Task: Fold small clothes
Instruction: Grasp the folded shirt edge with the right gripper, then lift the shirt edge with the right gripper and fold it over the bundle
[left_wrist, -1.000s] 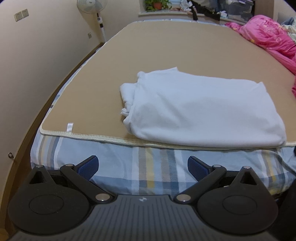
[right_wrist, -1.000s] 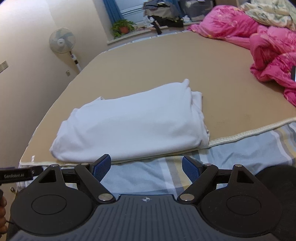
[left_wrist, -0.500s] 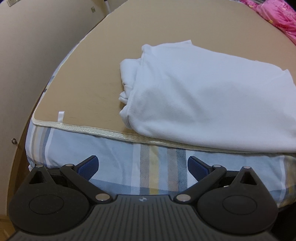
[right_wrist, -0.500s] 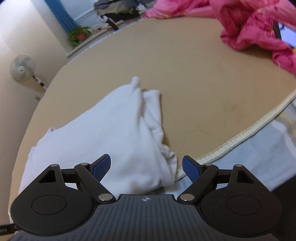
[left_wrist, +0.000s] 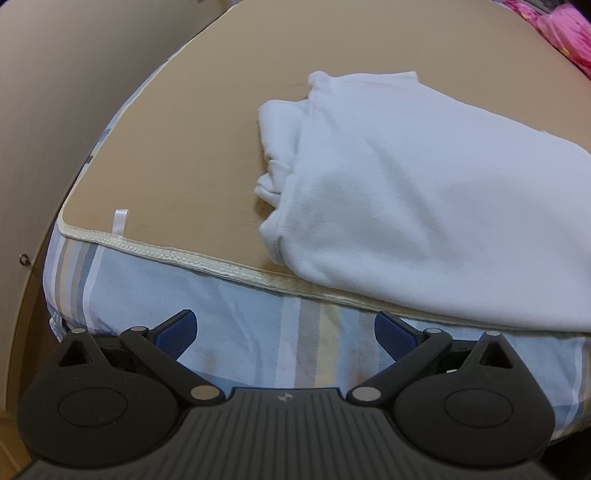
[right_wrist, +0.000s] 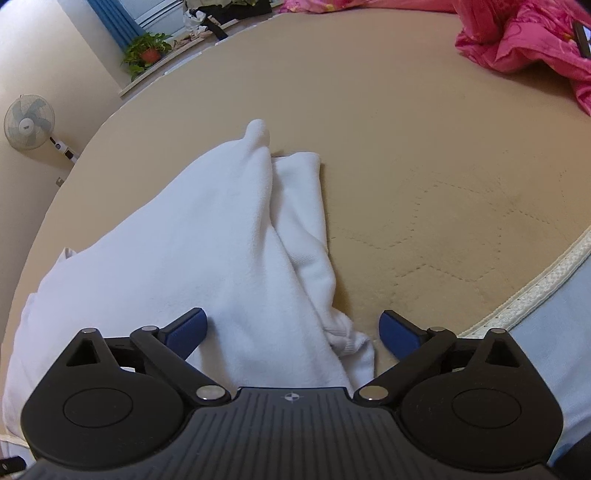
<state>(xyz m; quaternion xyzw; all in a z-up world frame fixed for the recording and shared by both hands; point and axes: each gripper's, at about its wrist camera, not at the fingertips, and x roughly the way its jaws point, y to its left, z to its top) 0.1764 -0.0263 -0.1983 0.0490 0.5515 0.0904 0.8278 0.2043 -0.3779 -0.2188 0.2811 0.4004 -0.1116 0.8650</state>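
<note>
Closing in for the next fold: white garment (right_wrist: 207, 251), partly folded, on the tan mat (right_wrist: 424, 155) near the bed's edge; right gripper (right_wrist: 291, 330) over its near end, left gripper (left_wrist: 284, 330) short of it, fingers apart on both. Next, probably pinching the bunched end. Both nearer than a second ago

You see a plain white garment (left_wrist: 424, 206) on a tan mat (left_wrist: 177, 155) with cream edging. The sheet (left_wrist: 236, 332) under it is light blue with grey, white and yellow stripes. Your left gripper (left_wrist: 284, 326) and right gripper (right_wrist: 293, 326) are black with blue pads. The quilt (right_wrist: 524, 40) is bright pink, the curtain (right_wrist: 118, 18) is blue.
</note>
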